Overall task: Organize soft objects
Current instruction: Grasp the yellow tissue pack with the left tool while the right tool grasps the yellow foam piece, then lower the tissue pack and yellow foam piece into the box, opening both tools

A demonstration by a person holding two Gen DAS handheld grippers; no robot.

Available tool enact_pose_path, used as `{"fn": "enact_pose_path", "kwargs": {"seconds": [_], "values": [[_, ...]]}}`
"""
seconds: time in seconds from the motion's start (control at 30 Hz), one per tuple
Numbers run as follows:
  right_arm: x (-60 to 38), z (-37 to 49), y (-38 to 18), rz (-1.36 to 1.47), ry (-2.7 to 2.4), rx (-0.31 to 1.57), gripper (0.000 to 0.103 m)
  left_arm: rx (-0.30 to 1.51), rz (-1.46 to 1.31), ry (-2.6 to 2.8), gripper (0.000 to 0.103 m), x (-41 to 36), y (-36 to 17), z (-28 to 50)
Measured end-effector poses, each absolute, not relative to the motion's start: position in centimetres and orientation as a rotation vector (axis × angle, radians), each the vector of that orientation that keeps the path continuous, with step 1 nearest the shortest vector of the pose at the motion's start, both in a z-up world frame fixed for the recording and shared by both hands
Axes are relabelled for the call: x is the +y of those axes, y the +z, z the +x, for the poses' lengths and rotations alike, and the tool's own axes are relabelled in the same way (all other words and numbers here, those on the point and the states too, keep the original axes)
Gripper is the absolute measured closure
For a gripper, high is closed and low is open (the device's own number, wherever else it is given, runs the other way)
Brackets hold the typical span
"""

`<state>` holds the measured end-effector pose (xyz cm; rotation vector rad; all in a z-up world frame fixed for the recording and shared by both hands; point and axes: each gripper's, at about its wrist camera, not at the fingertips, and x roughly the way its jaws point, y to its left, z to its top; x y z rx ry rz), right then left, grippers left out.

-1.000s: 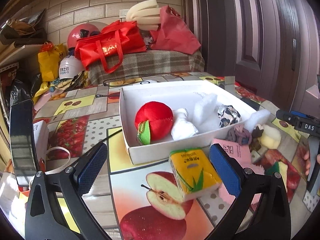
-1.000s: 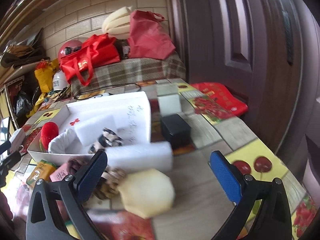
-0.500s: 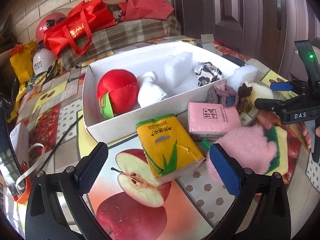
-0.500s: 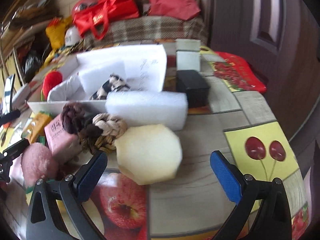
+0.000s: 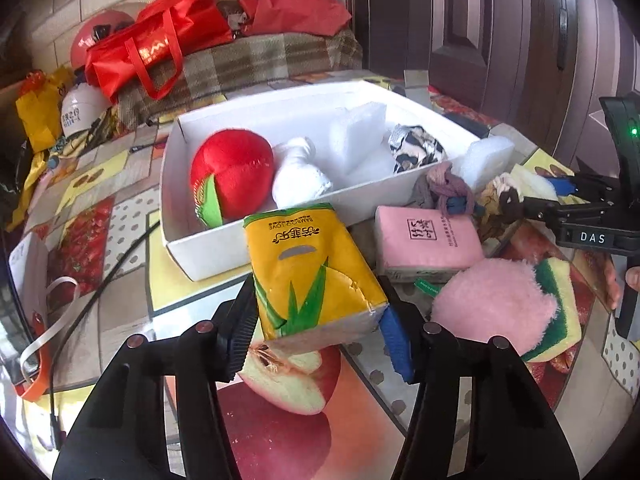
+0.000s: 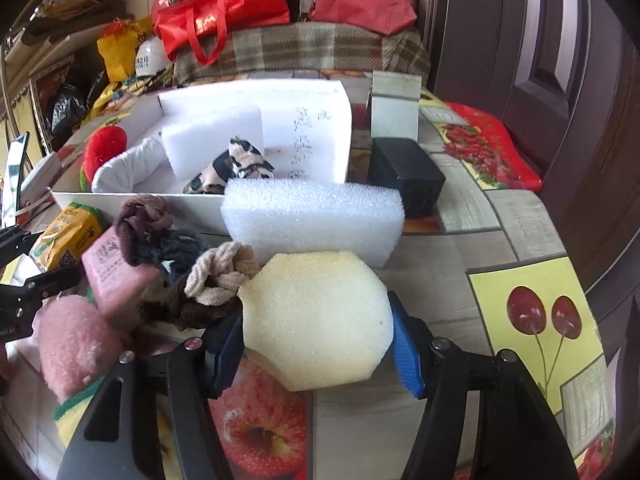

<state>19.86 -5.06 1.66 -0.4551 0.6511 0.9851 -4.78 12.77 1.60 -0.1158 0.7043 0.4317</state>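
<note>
My left gripper is shut on a yellow tissue pack in front of the white box. The box holds a red plush apple, a white cloth, a white foam block and a patterned rag. My right gripper is shut on a pale yellow sponge on the table. It also shows in the left wrist view at the right. A white foam slab, knotted cloth scrunchies, a pink tissue pack and a pink fluffy sponge lie beside the box.
A black box and a small white box stand right of the white box. A plaid-covered bench with red bags stands behind the table. A cable runs along the table's left. A dark door is at the right.
Both grippers moved forward and closed: the left one onto the yellow tissue pack, the right one onto the yellow sponge. Before, both stood wide open.
</note>
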Motion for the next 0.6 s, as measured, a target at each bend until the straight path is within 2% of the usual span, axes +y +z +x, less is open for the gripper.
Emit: {"fn": "enact_pose_path", "kwargs": {"seconds": [0.03,0.1,0.2,0.3,0.6], "values": [[-5.9,19.5,1.9,-0.435,0.986,0.635,0.039,0.656,-0.099,0.448,0.052,12.3,2.1,-5.5],[-7.6,18.7,2.7,-0.375,0.995,0.584,0.039,0.527,-0.064,0.506,0.052,11.5,3.4,-7.5],[-11.1,16.8,4.6,-0.261,0.953,0.393,0.039,0.385,-0.048,0.575,0.052,10.8,4.4,-10.0],[-11.9,15.8,5.4,-0.244,0.914,0.297,0.039,0.360,-0.048,0.581,0.052,10.9,4.6,-10.5],[-8.9,15.4,5.2,-0.269,0.919,0.263,0.039,0.360,-0.069,0.575,0.052,11.5,4.8,-10.4]]}}
